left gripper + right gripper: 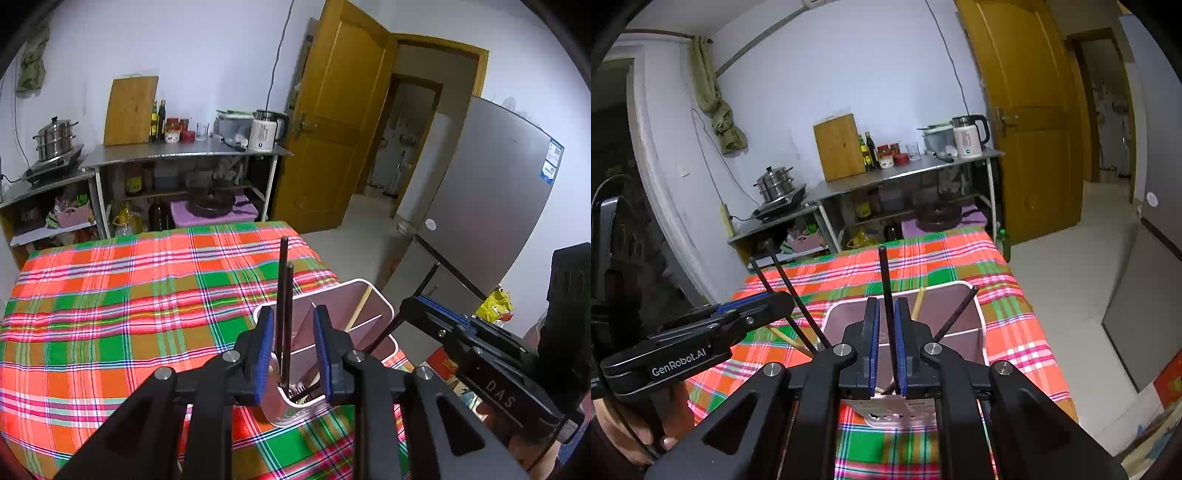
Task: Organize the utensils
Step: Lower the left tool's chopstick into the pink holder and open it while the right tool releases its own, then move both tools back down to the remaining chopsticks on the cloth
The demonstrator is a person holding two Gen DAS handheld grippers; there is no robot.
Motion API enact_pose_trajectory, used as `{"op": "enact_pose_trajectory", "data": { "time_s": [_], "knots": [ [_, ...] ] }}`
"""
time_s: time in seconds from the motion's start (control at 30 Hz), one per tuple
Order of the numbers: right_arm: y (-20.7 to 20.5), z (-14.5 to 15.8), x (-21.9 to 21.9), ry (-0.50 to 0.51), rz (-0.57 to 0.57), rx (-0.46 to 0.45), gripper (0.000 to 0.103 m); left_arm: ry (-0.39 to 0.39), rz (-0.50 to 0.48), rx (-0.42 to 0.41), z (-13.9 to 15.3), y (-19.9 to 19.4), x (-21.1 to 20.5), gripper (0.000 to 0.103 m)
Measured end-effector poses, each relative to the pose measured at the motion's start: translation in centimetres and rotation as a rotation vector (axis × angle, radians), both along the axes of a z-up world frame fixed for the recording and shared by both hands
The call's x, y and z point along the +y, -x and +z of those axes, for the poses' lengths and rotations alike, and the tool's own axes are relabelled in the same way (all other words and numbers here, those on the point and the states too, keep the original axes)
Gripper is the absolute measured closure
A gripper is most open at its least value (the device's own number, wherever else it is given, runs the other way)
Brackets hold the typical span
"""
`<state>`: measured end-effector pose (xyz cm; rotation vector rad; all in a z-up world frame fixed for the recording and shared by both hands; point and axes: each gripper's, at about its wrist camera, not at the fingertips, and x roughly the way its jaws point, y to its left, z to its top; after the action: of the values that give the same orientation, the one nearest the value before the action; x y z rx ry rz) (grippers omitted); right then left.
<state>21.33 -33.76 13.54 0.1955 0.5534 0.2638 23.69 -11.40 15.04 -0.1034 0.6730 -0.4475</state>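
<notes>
Tablecloth (110,295) in bright plaid; steel shelving (177,153) behind.

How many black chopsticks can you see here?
4. Two black chopsticks stand between the left gripper fingers, one between the right gripper fingers, and one leans in the pink holder. Others may be hidden inside.

My left-hand camera looks down along its claw, close over the pink holder (364,295); my right-hand camera does likewise from the holder's other side. Both share the checked tablecloth (110,314) beyond it.
</notes>
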Motion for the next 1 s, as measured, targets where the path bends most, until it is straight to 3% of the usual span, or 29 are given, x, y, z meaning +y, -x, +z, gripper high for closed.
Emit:
{"op": "enact_pose_trajectory", "data": {
  "time_s": [0.23, 0.47, 0.67, 1.0],
  "knots": [
    [1.6, 1.7, 0.1, 0.001, -0.016, -0.053, 0.094, 0.014, 0.007, -0.062, 1.7, 2.0, 1.5, 0.073],
    [4.1, 2.8, 0.4, -0.011, -0.005, -0.101, 0.093, 0.021, 0.032, -0.081, 1.7, 4.1, 3.5, 0.055],
    [5.8, 1.8, 2.0, -0.003, 0.037, -0.102, 0.094, -0.017, 0.072, -0.076, -0.2, 6.2, 5.3, 0.038],
    [6.9, -2.8, 5.1, -0.011, 0.116, 0.003, 0.093, -0.024, 0.173, 0.022, -5.4, 8.7, 9.9, 0.037]
  ]
}}
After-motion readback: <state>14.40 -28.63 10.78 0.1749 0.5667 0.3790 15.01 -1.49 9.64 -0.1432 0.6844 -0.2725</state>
